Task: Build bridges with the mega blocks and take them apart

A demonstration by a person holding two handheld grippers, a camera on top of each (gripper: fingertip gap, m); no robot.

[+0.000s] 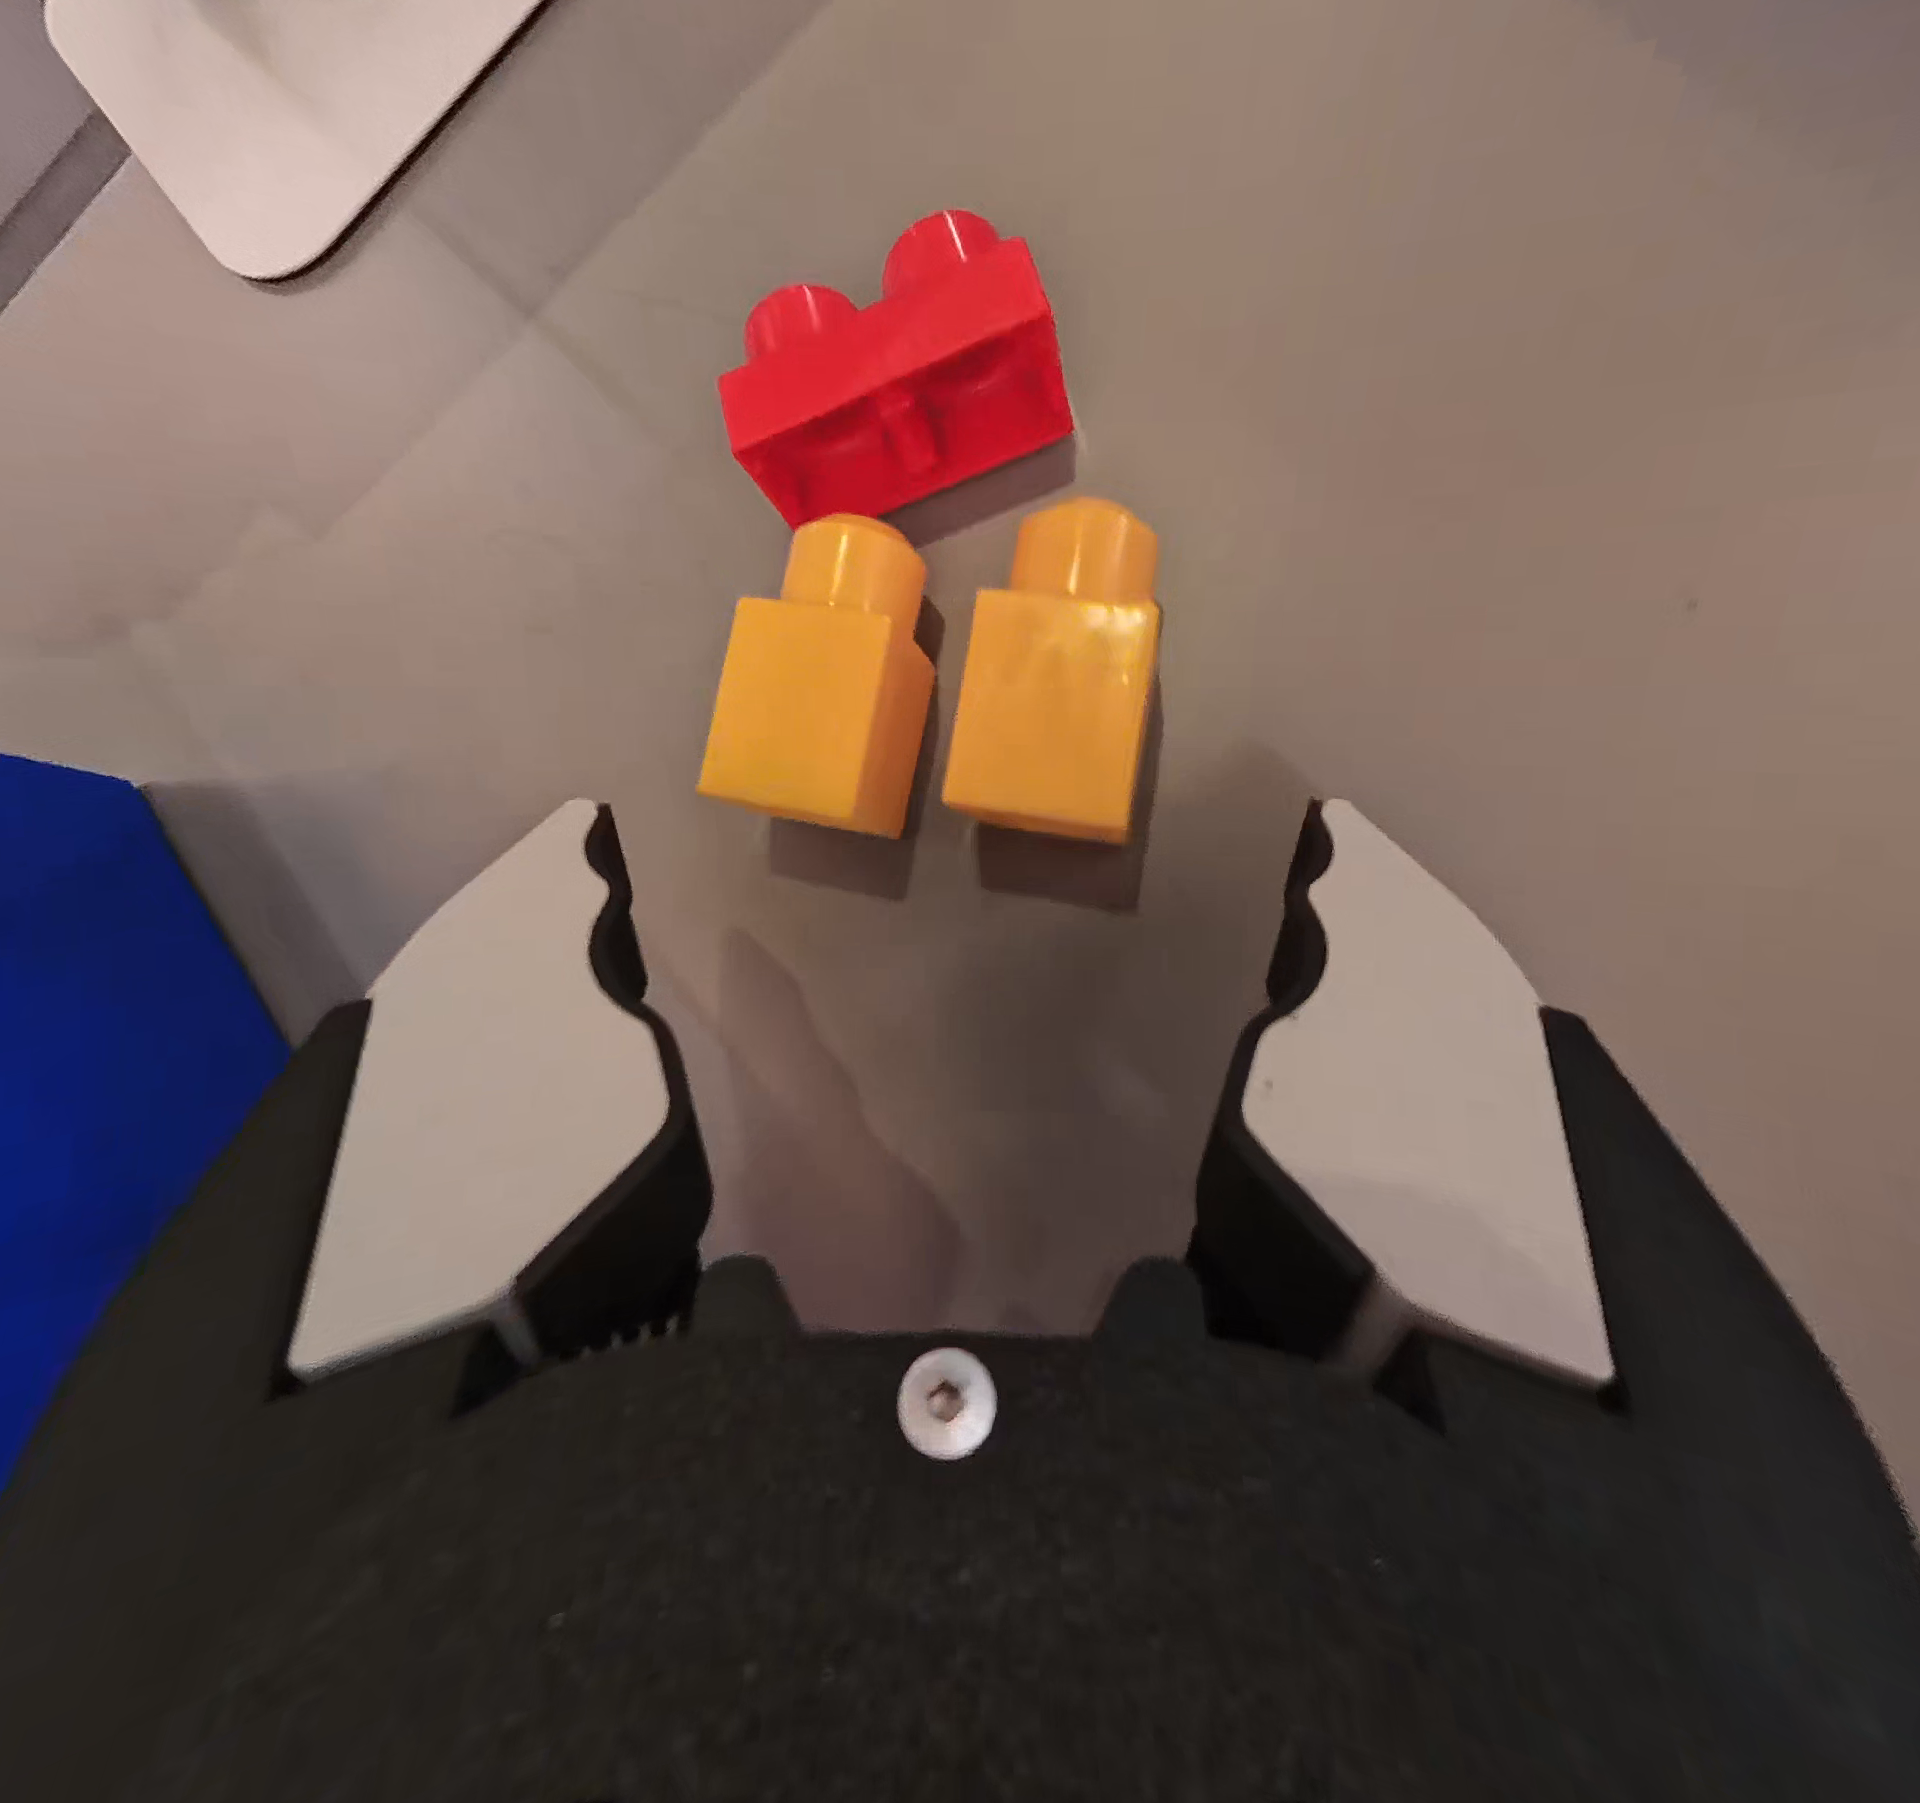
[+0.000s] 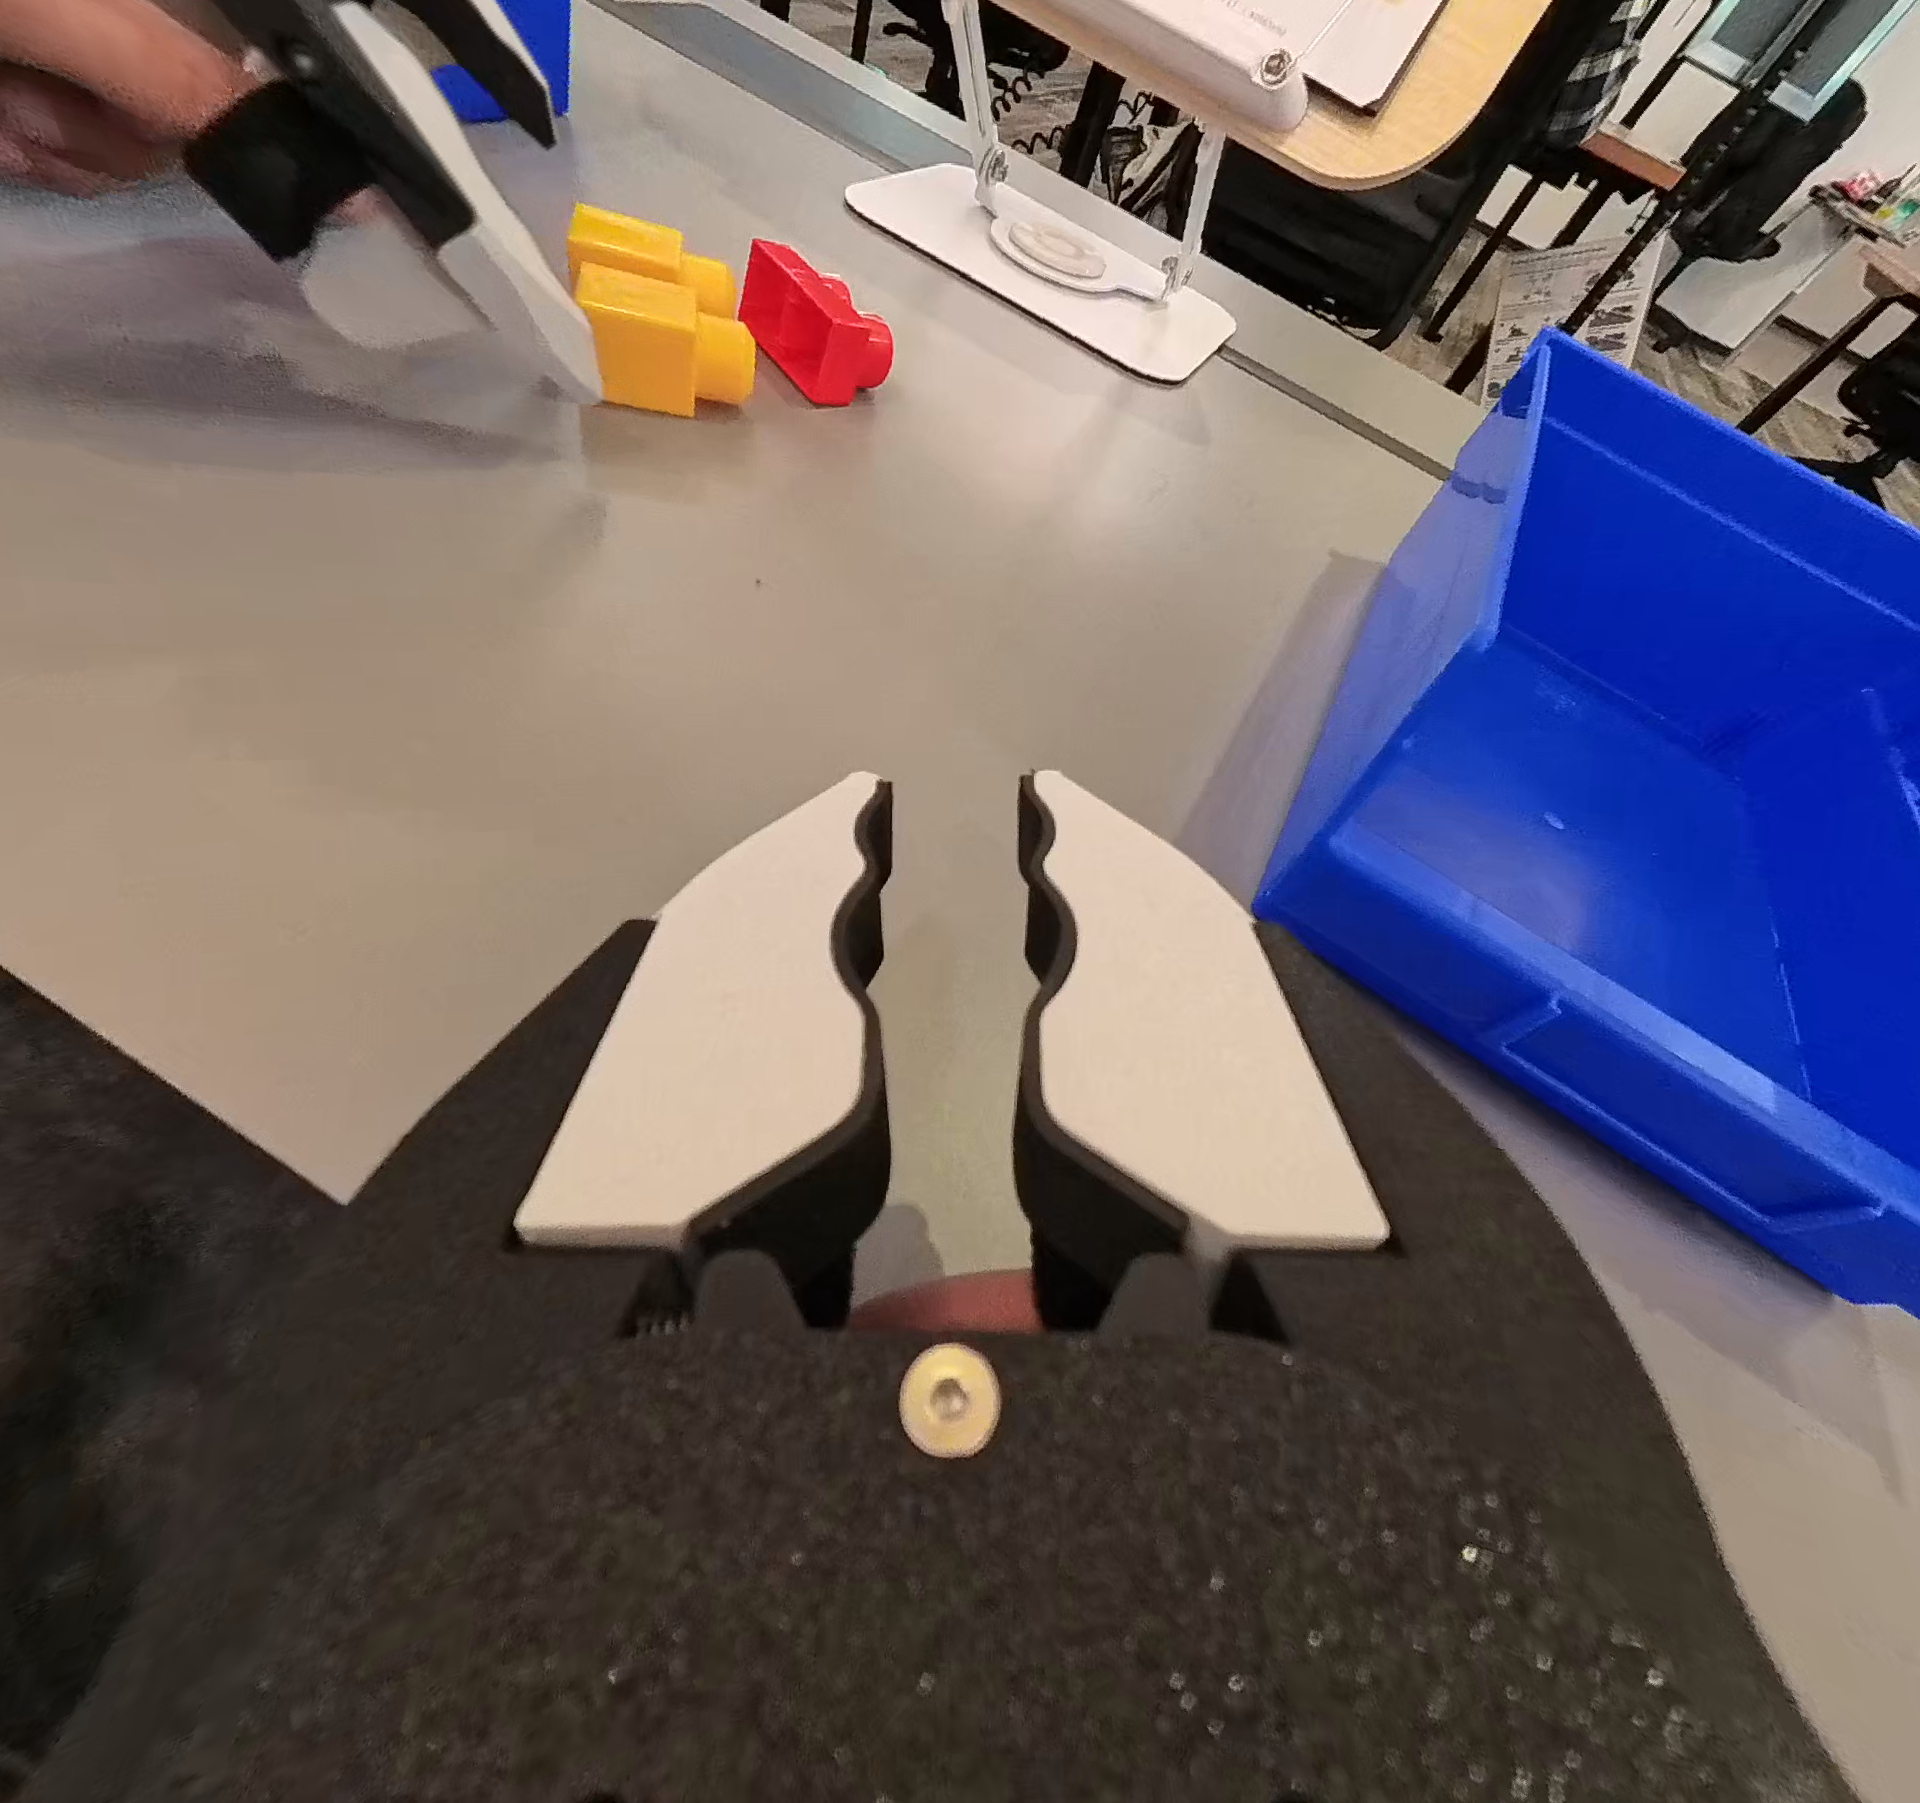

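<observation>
So all three blocks lie loose on the grey table (image 1: 1455, 403), nothing built: two yellow blocks side by side on their sides, left one (image 1: 816, 704) and right one (image 1: 1055, 704), studs pointing away toward the red block (image 1: 904, 392), which also lies tipped over just beyond them. Left gripper (image 1: 961, 844) has its jaws spread wide, empty, tips low just short of the yellow pair. Right gripper (image 2: 956, 797) sits well apart near the blue bin (image 2: 1621, 880), jaws nearly together with a narrow gap, holding nothing.

Risks, as a guess: the spread is wide enough to take both yellow blocks at once, so closing may clamp or shove the pair together. Blocks lie on smooth sides, so a push from a tip could slide one into the red block or spin it. The near finger looks almost touching the closer yellow block in the right wrist view; a nudge knocks it off line
</observation>
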